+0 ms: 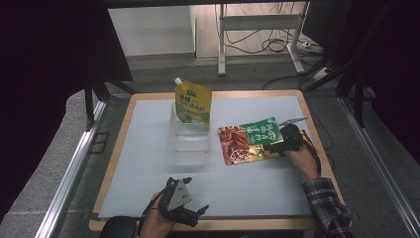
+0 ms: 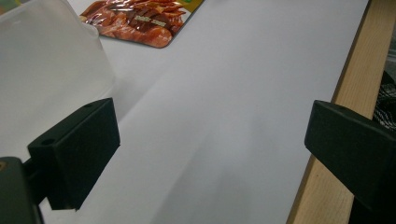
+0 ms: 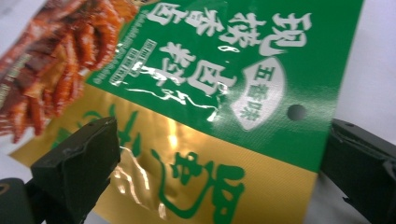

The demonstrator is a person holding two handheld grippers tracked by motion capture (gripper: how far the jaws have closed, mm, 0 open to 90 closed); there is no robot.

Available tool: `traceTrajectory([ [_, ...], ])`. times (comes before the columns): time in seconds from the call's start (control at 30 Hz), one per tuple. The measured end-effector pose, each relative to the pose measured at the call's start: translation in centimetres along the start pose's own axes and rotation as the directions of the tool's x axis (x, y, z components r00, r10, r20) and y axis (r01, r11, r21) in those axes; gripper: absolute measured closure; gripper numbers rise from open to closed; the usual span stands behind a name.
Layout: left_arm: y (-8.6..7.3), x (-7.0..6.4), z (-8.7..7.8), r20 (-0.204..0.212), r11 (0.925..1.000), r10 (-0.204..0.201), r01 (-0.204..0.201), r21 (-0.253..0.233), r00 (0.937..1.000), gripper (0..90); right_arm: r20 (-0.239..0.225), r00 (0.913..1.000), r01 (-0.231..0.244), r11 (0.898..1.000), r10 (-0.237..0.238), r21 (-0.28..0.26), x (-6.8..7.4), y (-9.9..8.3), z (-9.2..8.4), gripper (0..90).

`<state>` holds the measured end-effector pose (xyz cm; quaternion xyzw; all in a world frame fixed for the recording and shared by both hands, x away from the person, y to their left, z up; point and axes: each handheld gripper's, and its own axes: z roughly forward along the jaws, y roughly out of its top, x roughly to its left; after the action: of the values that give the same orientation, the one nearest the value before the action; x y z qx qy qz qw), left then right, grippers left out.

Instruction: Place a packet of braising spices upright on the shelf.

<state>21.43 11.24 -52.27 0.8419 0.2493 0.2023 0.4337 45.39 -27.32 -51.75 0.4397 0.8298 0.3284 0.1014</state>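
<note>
A flat snack packet (image 1: 247,141), green and gold with a red food picture, lies on the white mat right of centre. My right gripper (image 1: 283,141) is at its right end, open, one jaw over the packet (image 3: 224,107) and the other just past its right edge. A yellow spouted pouch (image 1: 193,103) stands upright in a clear plastic box (image 1: 190,139) at the middle. My left gripper (image 1: 190,210) is open near the table's front edge, with bare mat between its jaws. The box (image 2: 42,60) and the packet's red end (image 2: 135,21) appear ahead of it.
The white mat (image 1: 148,148) covers a wooden table whose edge (image 2: 355,70) runs beside the left gripper. A metal frame and cables stand on the floor behind the table. A person's plaid sleeve (image 1: 327,203) comes in at the bottom right.
</note>
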Motion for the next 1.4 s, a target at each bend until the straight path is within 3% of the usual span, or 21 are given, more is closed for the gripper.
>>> traceTrajectory([
  [0.2, 0.0, -0.1, 0.0, 0.001, 1.0, 0.002, -0.002, 0.0, 1.0, 3.0, -0.046, 0.9989, -0.006, 1.0, 0.005, -0.014, 0.3, 0.2, -0.1, 1.7],
  [0.4, 0.0, -0.1, 0.1, 0.001, 1.0, 0.006, -0.006, 0.002, 1.0, 3.0, -0.085, 0.9963, -0.012, 1.0, 0.012, 0.005, 0.8, 0.3, 0.0, 3.0],
  [0.57, 0.0, -0.1, 0.1, 0.001, 0.9999, 0.01, -0.01, 0.004, 1.0, 3.0, -0.102, 0.9885, -0.111, 0.994, 0.111, 0.01, 0.6, 0.6, 0.1, 2.6],
  [0.63, 0.0, -0.1, 0.1, 0.001, 0.9999, 0.011, -0.011, 0.004, 0.9999, 3.1, -0.094, 0.9893, -0.11, 0.994, 0.111, 0.017, 0.7, 0.6, 0.1, 3.0],
  [0.73, 0.0, -0.2, 0.2, 0.002, 0.9999, 0.014, -0.014, 0.007, 0.9999, 3.1, -0.124, 0.9868, -0.102, 0.995, 0.104, 0.022, 0.8, 0.6, 0.1, 3.9],
  [0.83, 0.0, -0.3, 0.2, 0.002, 0.9998, 0.019, -0.019, 0.009, 0.9998, 3.0, -0.1, 0.99, -0.098, 0.995, 0.099, 0.02, 0.8, 0.6, -0.1, 15.3],
  [0.93, 0.0, -0.3, 0.2, 0.001, 0.9998, 0.02, -0.02, 0.01, 0.9998, 3.0, -0.08, 0.9933, -0.082, 0.996, 0.084, 0.029, 0.8, 0.6, -0.3, 33.3],
  [0.97, 0.0, -0.3, 0.2, 0.001, 0.9997, 0.021, -0.021, 0.011, 0.9998, 3.0, -0.08, 0.9933, -0.082, 0.996, 0.084, 0.029, 0.8, 0.6, -0.3, 33.3],
  [1.0, 0.0, -0.3, 0.2, 0.0, 0.9997, 0.022, -0.022, 0.012, 0.9998, 3.0, -0.053, 0.9969, -0.056, 0.998, 0.058, 0.027, 1.0, 0.7, -0.4, 45.8],
  [1.1, 0.0, -0.3, 0.2, -0.001, 0.9996, 0.026, -0.026, 0.014, 0.9997, 3.1, -0.033, 0.999, -0.029, 0.999, 0.029, 0.025, 1.4, 0.7, -0.4, 58.5],
  [1.17, 0.0, -0.3, 0.3, -0.001, 0.9994, 0.029, -0.029, 0.017, 0.9996, 3.1, 0.015, 0.9998, 0.011, 0.999, -0.011, 0.031, 1.7, 0.8, -0.5, 66.5],
  [1.3, 0.0, -0.4, 0.3, -0.004, 0.9992, 0.034, -0.034, 0.019, 0.9994, 3.1, 0.049, 0.9983, 0.031, 0.999, -0.033, 0.029, 1.9, 0.8, -0.8, 80.9],
  [1.4, 0.1, -0.4, 0.3, -0.004, 0.9991, 0.036, -0.036, 0.02, 0.9993, 3.1, 0.032, 0.9994, 0.011, 1.0, -0.012, 0.015, 1.8, 0.8, -0.9, 85.7],
])
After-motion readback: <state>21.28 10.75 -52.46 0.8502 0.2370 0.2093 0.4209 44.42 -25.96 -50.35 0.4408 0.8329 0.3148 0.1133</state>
